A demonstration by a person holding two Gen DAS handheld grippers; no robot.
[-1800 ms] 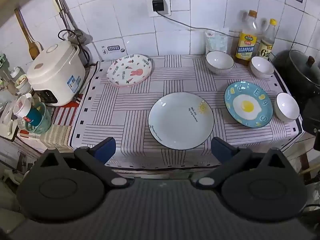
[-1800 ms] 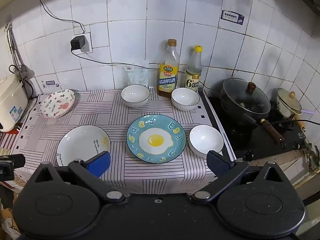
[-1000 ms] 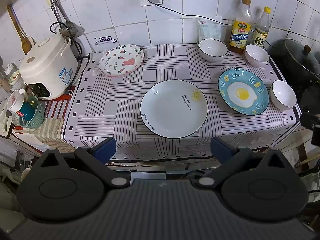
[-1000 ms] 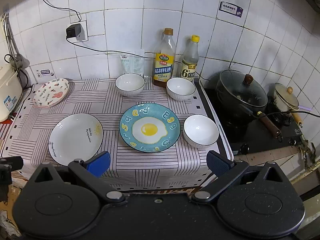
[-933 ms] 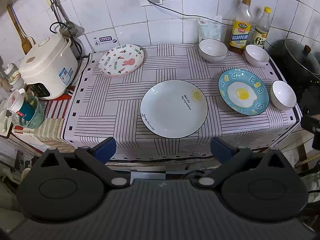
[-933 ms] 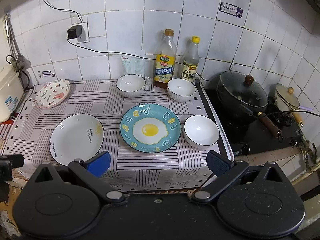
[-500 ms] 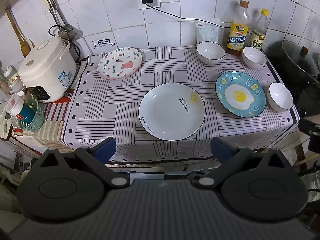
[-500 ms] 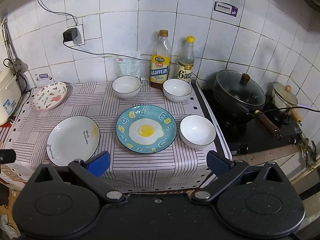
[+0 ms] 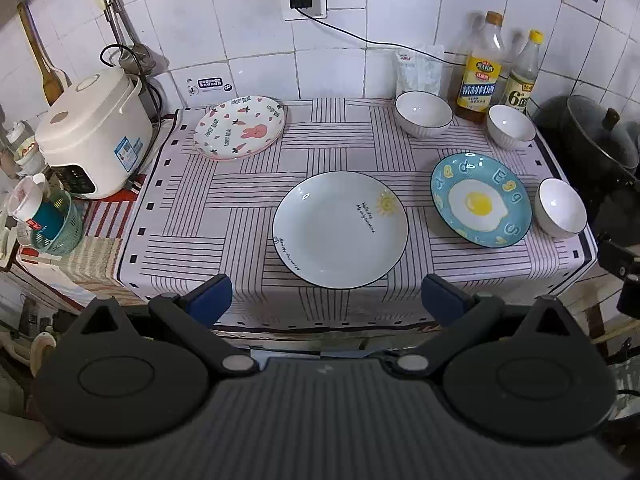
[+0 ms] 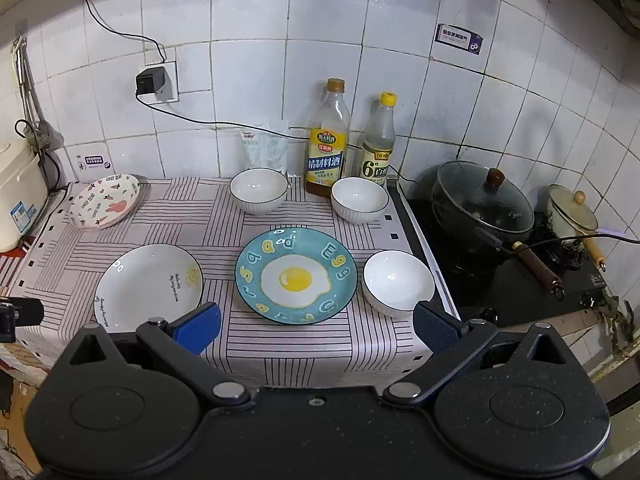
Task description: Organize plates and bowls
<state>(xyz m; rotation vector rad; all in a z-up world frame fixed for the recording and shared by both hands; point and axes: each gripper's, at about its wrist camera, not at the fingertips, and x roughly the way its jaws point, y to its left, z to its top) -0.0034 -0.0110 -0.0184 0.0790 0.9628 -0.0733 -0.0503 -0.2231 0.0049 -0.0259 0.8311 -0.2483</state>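
Observation:
On the striped cloth lie three plates: a pink rabbit plate [image 9: 239, 127] [image 10: 105, 201] at the back left, a white sun plate [image 9: 340, 229] [image 10: 149, 285] in the middle, and a blue fried-egg plate [image 9: 481, 199] [image 10: 296, 275] to its right. Three white bowls stand apart: one at the back [image 9: 423, 114] [image 10: 259, 191], one by the bottles [image 9: 511, 126] [image 10: 359, 200], one at the right edge [image 9: 561, 213] [image 10: 398, 283]. My left gripper [image 9: 327, 298] is open, held before the table's front edge, below the sun plate. My right gripper [image 10: 316, 326] is open, near the egg plate's front rim, holding nothing.
A white rice cooker [image 9: 94, 132] stands left of the cloth. Two bottles [image 10: 328, 140] and a packet [image 10: 265, 148] line the tiled wall. A lidded black pot [image 10: 482, 204] and a small cream pot [image 10: 572, 212] sit on the stove at the right. A green basket [image 9: 54, 226] sits front left.
Both grippers have drawn back and risen slightly from the table, then eased forward a little. Plates and bowls have not moved. Both grippers stay open.

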